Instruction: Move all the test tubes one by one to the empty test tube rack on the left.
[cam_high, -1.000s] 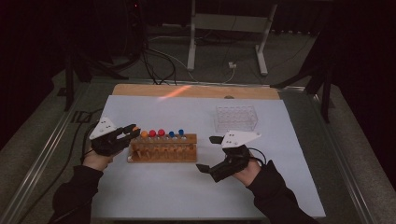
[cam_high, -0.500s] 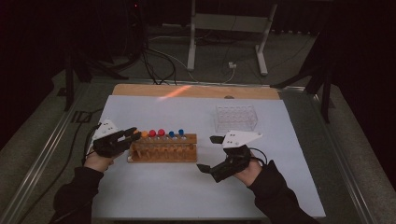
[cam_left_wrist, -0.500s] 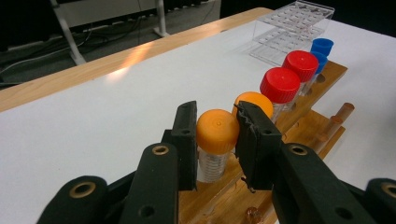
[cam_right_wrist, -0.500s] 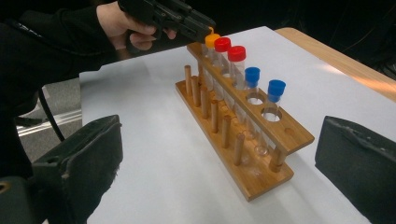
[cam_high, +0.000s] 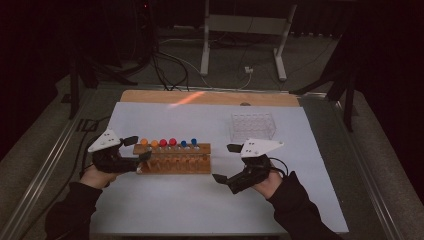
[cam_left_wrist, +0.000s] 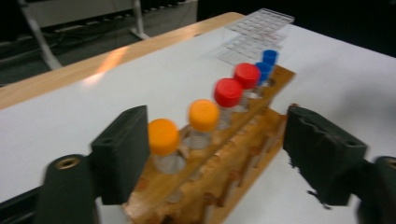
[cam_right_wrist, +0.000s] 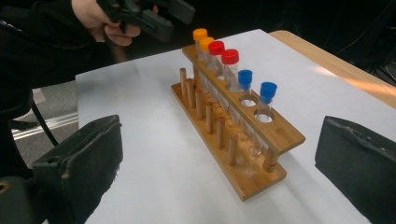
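Landmark: wooden tube rack (cam_high: 173, 159), lying across the white sheet (cam_high: 200, 210) on the table, a bit toward the person's left.
Rack contents: six capped tubes in the back row. From the rack's left end: two orange caps (cam_left_wrist: 163, 136), two red caps (cam_left_wrist: 228, 91), two blue caps (cam_right_wrist: 245, 78). The holes at the rack's right end are empty (cam_right_wrist: 264, 117). Front row is short wooden pegs (cam_right_wrist: 208, 116).
L gripper (cam_high: 134, 148): at the rack's left end, jaws spread wide and just been opening. In the left gripper view one jaw sits just beside the first orange-cap tube on its outer side, the other stands off the rack's front edge; the rack end and that tube lie between them. Pads don't press on anything; can't tell if the near pad grazes the tube.
L hand (cam_high: 95, 176): just off the rack's left end, near the sheet's edge.
R gripper (cam_high: 226, 162): just off the rack's right end, toward the person, jaws spread, nothing between them. The right gripper view looks along the rack from its empty end; both pads are clear of the wood.
R hand (cam_high: 270, 182): to the right of the rack, nearer the person.
Clear tray (cam_high: 252, 126): see-through gridded rack, beyond the wooden rack's right end, well apart from it.
Table edge: a bare wood strip (cam_high: 210, 98) beyond the rack, past the sheet's far side.
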